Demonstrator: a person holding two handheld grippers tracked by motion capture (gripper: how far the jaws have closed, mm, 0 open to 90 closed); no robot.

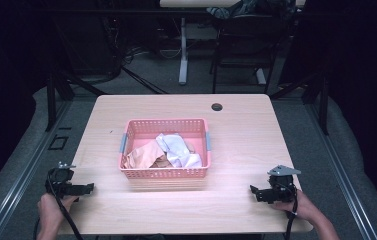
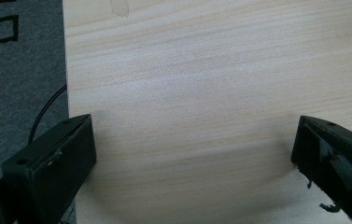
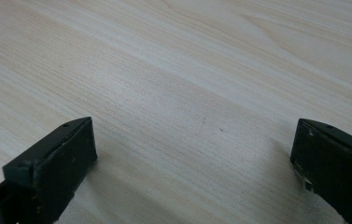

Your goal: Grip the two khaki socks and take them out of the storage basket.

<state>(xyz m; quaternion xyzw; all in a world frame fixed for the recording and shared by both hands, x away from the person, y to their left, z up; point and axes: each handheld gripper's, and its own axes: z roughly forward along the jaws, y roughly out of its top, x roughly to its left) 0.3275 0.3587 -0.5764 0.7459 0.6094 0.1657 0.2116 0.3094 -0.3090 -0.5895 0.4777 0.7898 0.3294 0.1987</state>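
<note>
A pink plastic basket (image 1: 165,127) stands in the middle of the light wooden table (image 1: 241,150). Inside it lie crumpled cloths, one tan (image 1: 146,156) and one white (image 1: 176,149). My left gripper (image 1: 89,188) rests at the table's front left edge, held by a hand, jaws pointing right toward the middle. In the left gripper view its jaws (image 2: 192,154) stand wide open over bare wood. My right gripper (image 1: 254,191) sits at the front right, pointing left. Its jaws (image 3: 192,154) are also wide apart with nothing between them.
A round cable hole (image 1: 217,107) sits near the table's far edge. Grey carpet floor (image 2: 19,70) lies past the left table edge. Metal rails (image 1: 26,165) run along both sides. Another desk's legs and a chair (image 1: 241,45) stand beyond the table.
</note>
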